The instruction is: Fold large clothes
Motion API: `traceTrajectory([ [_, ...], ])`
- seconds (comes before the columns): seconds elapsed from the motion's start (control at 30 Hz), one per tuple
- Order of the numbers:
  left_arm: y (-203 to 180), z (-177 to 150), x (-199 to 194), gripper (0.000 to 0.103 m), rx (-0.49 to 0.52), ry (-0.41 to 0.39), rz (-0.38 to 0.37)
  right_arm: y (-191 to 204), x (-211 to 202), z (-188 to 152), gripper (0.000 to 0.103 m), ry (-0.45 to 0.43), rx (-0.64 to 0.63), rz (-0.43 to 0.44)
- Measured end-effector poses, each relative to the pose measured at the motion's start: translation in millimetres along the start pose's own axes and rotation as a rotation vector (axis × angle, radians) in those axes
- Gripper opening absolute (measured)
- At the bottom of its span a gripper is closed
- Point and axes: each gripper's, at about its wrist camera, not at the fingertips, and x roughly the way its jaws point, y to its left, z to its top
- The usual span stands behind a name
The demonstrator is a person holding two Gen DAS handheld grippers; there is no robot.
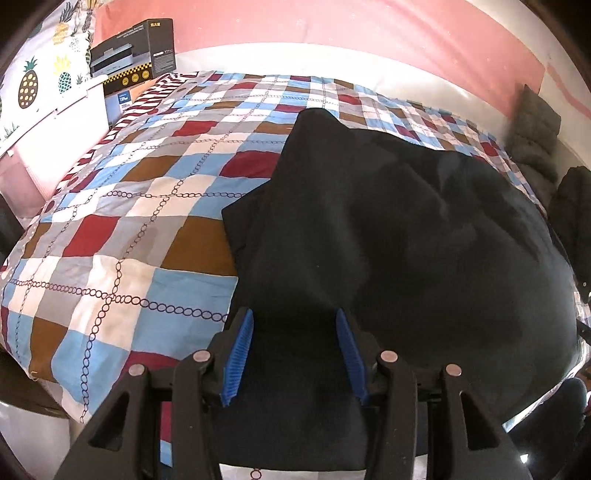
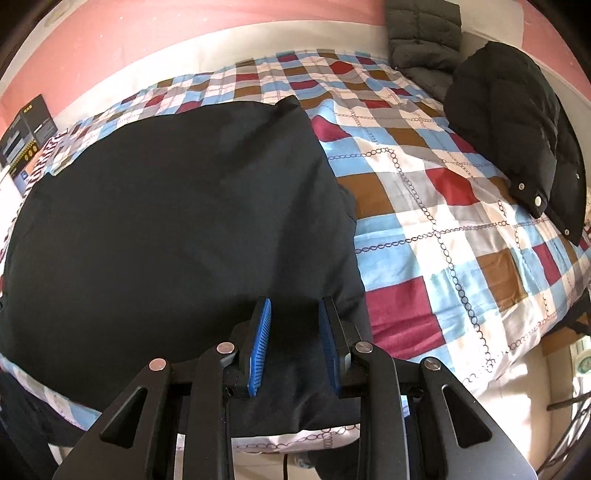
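A large black garment lies spread flat over a checked quilt on the bed. My left gripper hangs over the garment's near left edge. Its blue pads stand well apart, black cloth lies between them, and I see no pad pressing on it. At the garment's near right corner, my right gripper has its blue pads close together, with a thick bunch of the black fabric pinched between them.
A dark printed box and a pineapple-print cloth stand at the far left of the bed. A black puffer jacket and a grey one lie at the far right. The bed's near edge runs under the grippers.
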Motion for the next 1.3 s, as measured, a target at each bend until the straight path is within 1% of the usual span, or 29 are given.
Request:
traceTrajectory([
  [0.23,-1.4,-3.7,2.9,0.052,0.012,-0.001,0.003,1.1,3.5,-2.7,0.026,-0.001,-0.006,-0.009],
  [0.4,-1.6,0.8,0.9,0.052,-0.01,0.015,0.012,-1.1,0.8,1.6,0.027,0.008,0.014,-0.004],
  [0.53,-2.0,11.9,-5.4,0.051,-0.027,0.037,0.023,-6.7,-8.3,12.4,0.026,0.001,0.038,0.0],
  [0.63,-6.4,25.8,-10.3,0.051,-0.037,0.024,-0.009,-6.2,-13.1,25.2,0.026,-0.023,0.041,0.009],
  [0.7,-15.1,39.7,-10.0,0.051,-0.017,0.002,-0.031,-2.4,-11.3,38.3,0.026,-0.041,0.034,0.021],
  [0.87,-39.9,83.8,12.7,0.051,0.046,-0.037,-0.057,10.4,7.1,74.1,0.026,-0.069,0.015,0.058],
  [0.93,-44.9,96.6,28.4,0.051,0.056,-0.034,-0.054,11.6,22.9,86.4,0.026,-0.057,0.018,0.054],
  [0.97,-44.9,101.5,41.1,0.051,0.055,-0.021,-0.048,10.5,32.0,89.7,0.026,-0.043,0.024,0.053],
  [1.03,-42.5,103.2,62.0,0.051,0.052,0.004,-0.033,4.6,53.7,90.4,0.026,-0.008,0.037,0.036],
  [1.1,-40.6,100.8,71.9,0.051,0.052,0.007,-0.036,0.4,63.8,87.0,0.026,-0.008,0.035,0.03],
  [1.2,-40.8,101.3,71.1,0.051,0.054,0.006,-0.039,-0.4,62.0,89.1,0.027,-0.004,0.033,0.021],
  [1.3,-45.8,110.5,65.9,0.051,0.076,0.012,-0.022,3.0,56.5,101.7,0.026,-0.003,0.029,0.004],
])
